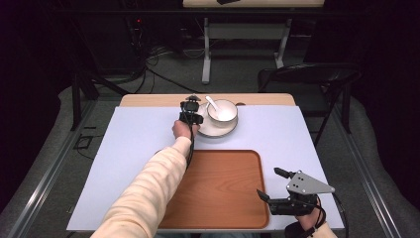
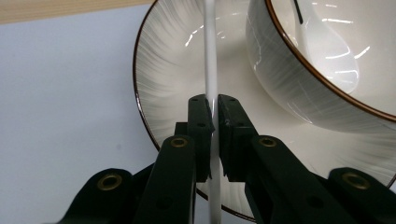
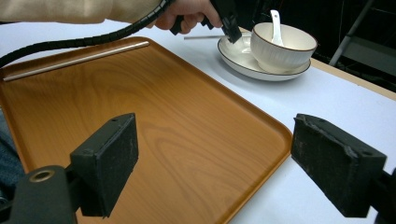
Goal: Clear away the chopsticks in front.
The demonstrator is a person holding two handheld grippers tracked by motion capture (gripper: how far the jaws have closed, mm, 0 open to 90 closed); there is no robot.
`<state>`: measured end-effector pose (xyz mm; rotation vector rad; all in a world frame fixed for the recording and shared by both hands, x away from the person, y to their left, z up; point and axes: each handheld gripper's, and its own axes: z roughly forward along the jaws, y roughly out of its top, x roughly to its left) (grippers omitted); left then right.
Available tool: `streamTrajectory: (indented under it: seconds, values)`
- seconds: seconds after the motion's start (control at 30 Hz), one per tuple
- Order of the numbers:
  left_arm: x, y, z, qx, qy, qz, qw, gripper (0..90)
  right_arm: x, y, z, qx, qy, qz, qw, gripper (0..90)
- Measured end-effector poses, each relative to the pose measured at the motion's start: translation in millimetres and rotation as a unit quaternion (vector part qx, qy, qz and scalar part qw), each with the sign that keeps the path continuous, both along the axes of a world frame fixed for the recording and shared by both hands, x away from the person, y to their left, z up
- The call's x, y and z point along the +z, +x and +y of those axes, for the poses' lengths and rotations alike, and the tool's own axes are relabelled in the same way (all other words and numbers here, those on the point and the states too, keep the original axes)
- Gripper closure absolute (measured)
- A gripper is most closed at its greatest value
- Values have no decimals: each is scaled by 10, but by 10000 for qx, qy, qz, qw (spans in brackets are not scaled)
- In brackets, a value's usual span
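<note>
A white bowl with a white spoon in it stands on a ribbed plate at the far middle of the table. My left gripper is at the plate's left rim, shut on a thin white chopstick that runs over the plate beside the bowl. A second chopstick lies along one edge of the wooden tray. My right gripper rests open at the tray's near right corner, nothing between its jaws.
The wooden tray takes up the near middle of the pale blue table cover. A black folding chair stands beyond the table's far right corner. Cables lie on the floor at the back.
</note>
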<state>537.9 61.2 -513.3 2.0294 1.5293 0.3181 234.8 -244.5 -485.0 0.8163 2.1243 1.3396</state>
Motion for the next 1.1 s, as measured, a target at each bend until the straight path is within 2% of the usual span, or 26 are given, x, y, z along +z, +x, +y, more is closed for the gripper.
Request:
streamTrajectory:
  seconds: [0.3,0.63,0.77,0.8,0.93,1.1]
  values:
    - [184,-65,165,-82,18,-237,9997,843,0,-2,1,2,8,-5,10000,144]
    - [266,-158,395,-20,-213,-330,9992,843,0,0,-1,-9,-3,-1,10000,144]
    - [292,-252,495,-66,-334,-373,9987,843,1,-1,1,-9,2,3,10000,144]
    - [311,-307,548,-85,-427,-383,9983,844,1,-1,0,-9,-4,0,10000,144]
    - [346,-398,630,-132,-521,-425,9976,844,1,-2,1,-14,2,-7,10000,144]
    - [418,-582,806,-127,-745,-554,9956,843,1,1,2,-18,-8,-3,10000,144]
